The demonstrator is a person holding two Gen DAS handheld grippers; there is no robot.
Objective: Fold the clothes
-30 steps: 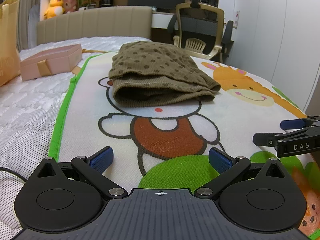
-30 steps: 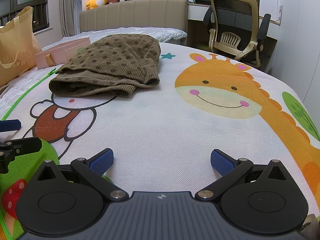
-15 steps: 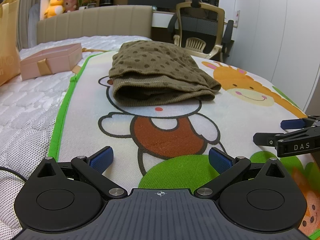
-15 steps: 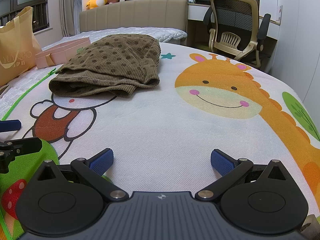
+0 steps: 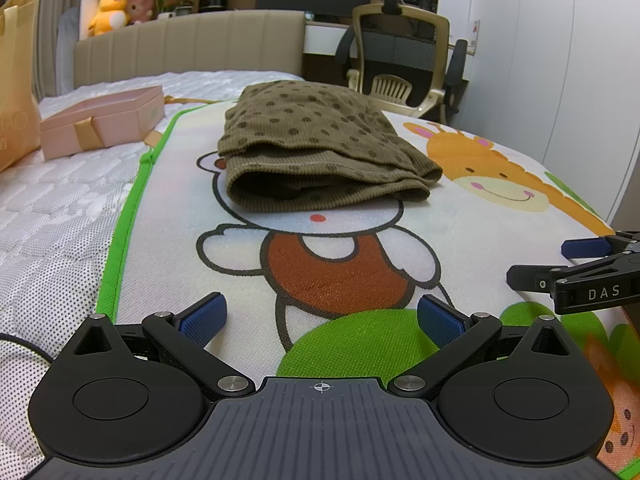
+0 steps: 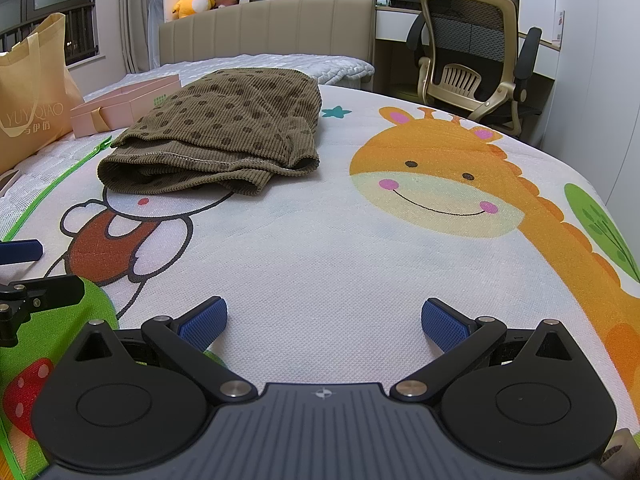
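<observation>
A folded olive-brown ribbed garment with dark dots point(image 5: 316, 148) point(image 6: 224, 132) lies on a cartoon-printed mat point(image 5: 460, 216) point(image 6: 360, 256) spread over the bed. My left gripper point(image 5: 320, 318) hovers low over the mat's near edge, well short of the garment, open with nothing between its blue pads. Beside it, my right gripper point(image 6: 324, 318) is also open and empty, facing the giraffe print. The right gripper's fingers point(image 5: 536, 278) show at the right edge of the left wrist view. The left gripper's fingers point(image 6: 44, 288) show at the left edge of the right wrist view.
A pink gift box point(image 5: 100, 124) point(image 6: 120, 106) sits on the white mattress to the left of the mat. A tan tote bag point(image 6: 32, 96) stands further left. Behind the bed are a beige headboard point(image 5: 188, 44) and an office chair point(image 6: 472, 52).
</observation>
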